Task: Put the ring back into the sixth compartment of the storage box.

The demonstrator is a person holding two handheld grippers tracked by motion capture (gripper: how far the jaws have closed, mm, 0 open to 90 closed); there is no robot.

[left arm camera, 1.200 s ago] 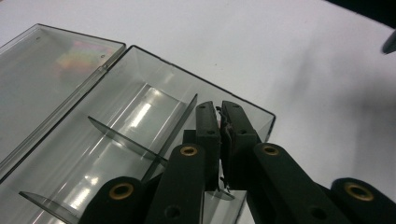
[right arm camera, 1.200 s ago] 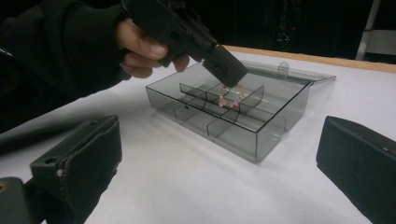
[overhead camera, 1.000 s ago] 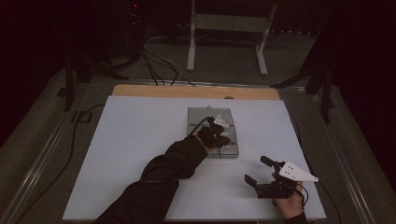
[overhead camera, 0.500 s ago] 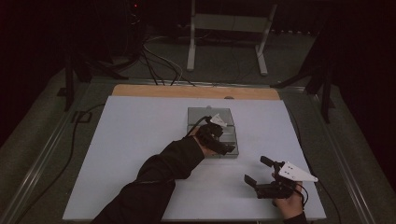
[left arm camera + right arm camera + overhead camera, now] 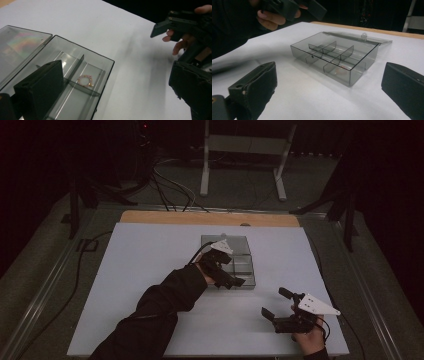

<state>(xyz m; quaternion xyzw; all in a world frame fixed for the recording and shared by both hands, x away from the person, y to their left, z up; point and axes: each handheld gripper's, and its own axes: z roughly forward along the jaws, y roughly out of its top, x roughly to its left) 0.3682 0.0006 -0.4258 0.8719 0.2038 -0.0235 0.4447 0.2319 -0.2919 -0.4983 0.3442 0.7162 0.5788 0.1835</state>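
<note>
A smoky clear plastic compartment box [image 5: 239, 265] lies open at the table's middle, its lid [image 5: 226, 241] folded flat behind it. In one front compartment rests a small pink and gold bead ring [image 5: 85, 80], which the right gripper view shows as a reddish speck [image 5: 339, 70]. My left gripper [image 5: 232, 279] hovers over the box's near edge, jaws wide apart and holding nothing [image 5: 115, 95]. My right gripper [image 5: 276, 303] stands open at the near right of the table, aimed at the box [image 5: 334, 55], with nothing between its jaws [image 5: 329, 90].
The white tabletop [image 5: 140, 270] has a wooden strip [image 5: 210, 218] along its far edge. Cables [image 5: 170, 180] and a metal stand [image 5: 245, 150] lie on the dark floor beyond. The person's dark sleeve [image 5: 155, 310] crosses the near left of the table.
My left gripper has slid a little toward the near edge of the box. The right gripper has stayed put.
</note>
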